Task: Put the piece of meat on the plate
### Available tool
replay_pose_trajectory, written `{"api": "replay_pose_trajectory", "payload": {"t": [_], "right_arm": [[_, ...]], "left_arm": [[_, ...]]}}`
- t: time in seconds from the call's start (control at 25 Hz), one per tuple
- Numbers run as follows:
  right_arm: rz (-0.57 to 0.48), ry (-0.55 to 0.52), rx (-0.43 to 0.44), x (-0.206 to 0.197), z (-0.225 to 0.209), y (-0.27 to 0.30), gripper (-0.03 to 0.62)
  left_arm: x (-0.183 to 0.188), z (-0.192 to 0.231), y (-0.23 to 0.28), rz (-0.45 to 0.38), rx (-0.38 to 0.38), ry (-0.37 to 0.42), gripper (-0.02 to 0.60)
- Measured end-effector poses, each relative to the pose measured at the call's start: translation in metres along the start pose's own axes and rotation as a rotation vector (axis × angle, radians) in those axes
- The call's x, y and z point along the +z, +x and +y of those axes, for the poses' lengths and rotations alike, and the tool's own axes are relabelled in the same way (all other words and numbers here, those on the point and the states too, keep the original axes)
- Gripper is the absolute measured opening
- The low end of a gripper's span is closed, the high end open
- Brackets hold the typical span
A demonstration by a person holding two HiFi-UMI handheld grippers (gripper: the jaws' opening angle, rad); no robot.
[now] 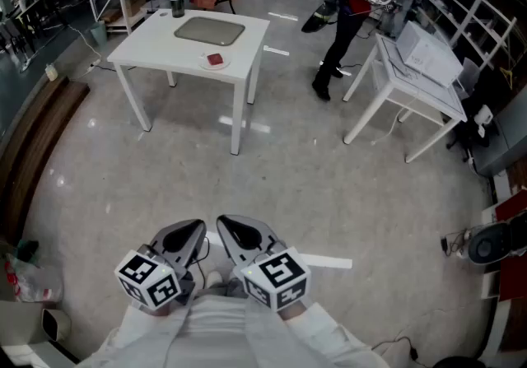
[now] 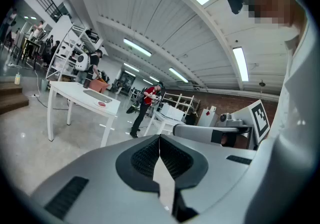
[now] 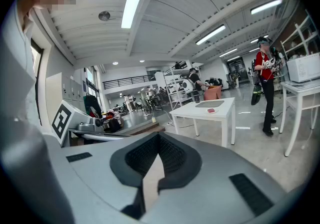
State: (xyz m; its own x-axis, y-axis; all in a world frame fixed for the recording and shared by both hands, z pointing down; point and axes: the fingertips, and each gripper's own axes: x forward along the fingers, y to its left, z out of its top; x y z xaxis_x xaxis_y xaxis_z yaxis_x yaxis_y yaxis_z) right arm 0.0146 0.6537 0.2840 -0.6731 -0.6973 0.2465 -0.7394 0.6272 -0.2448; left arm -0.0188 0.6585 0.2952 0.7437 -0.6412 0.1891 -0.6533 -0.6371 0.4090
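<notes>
Piece of meat (image 1: 215,59): red, upper left of the head view, lying on a small white plate (image 1: 203,61) near the front edge of the white table (image 1: 148,41). It is too small to tell its long axis or heading. Left gripper (image 2: 159,143) and right gripper (image 3: 159,140): jaws together, empty. Risk: a needless grab could push the plate off that edge.
</notes>
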Motion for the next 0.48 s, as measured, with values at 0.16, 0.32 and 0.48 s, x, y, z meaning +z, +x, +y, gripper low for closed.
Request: {"api": "replay_pose_trajectory", "payload": {"t": [0.16, 0.32, 0.48], "right_arm": [[-0.002, -0.001, -0.001, 0.0016, -0.0004, 0.0031, 0.014], [-0.004, 0.002, 0.02, 0.0026, 0.0015, 0.0035, 0.014], [0.011, -0.003, 0.018, -0.0014, -0.0005, 0.0046, 0.014]], "left_arm": [[-0.005, 0.0037, -0.0003, 0.018, -0.01, -0.011, 0.01], [-0.003, 0.0031, 0.0007, 0.02, -0.017, -0.017, 0.009], [-0.0051, 0.0062, 0.0018, 0.019, -0.013, -0.027, 0.009]]}}
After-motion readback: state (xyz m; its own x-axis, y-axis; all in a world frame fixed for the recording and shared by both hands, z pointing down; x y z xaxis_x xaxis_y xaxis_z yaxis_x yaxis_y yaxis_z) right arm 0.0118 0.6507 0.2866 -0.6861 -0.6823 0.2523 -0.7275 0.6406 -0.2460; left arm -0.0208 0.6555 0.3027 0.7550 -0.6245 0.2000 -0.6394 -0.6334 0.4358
